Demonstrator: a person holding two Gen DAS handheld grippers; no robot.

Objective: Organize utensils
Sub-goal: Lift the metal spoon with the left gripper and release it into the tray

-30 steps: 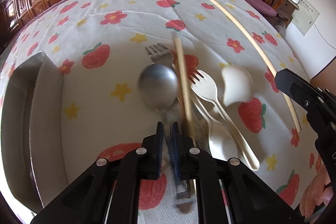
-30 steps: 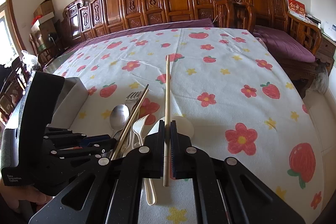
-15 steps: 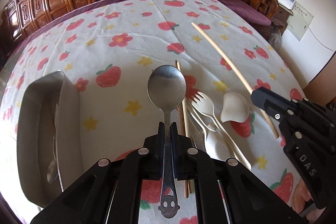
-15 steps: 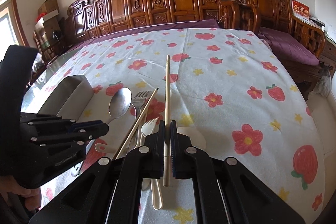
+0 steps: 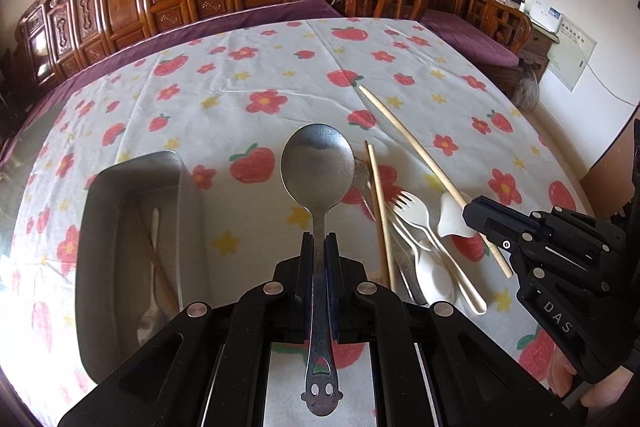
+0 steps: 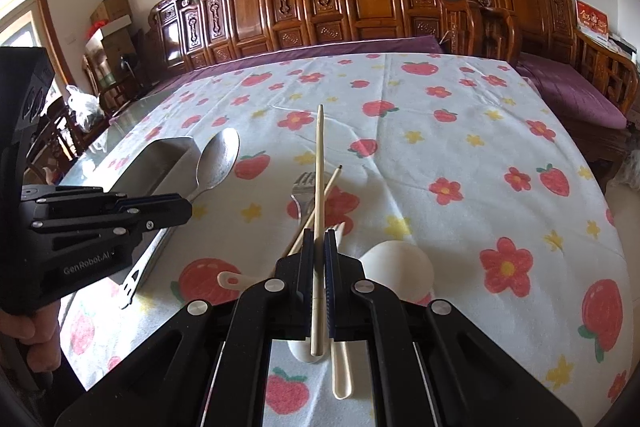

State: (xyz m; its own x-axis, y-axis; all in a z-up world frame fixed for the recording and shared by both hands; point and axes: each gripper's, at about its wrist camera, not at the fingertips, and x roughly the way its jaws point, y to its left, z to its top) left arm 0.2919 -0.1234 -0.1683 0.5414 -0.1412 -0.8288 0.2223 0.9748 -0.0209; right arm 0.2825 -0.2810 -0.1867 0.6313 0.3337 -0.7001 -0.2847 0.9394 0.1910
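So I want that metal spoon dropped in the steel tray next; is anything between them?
Nothing visible. The left gripper holds the metal spoon above bare tablecloth, just right of the open steel tray.

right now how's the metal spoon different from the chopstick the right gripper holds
The metal spoon is grey steel with a round bowl; the chopstick is a pale, thin, straight stick. The spoon sits in the left gripper, the chopstick in the right gripper. Both are clamped between shut fingers, pointing away over the table.
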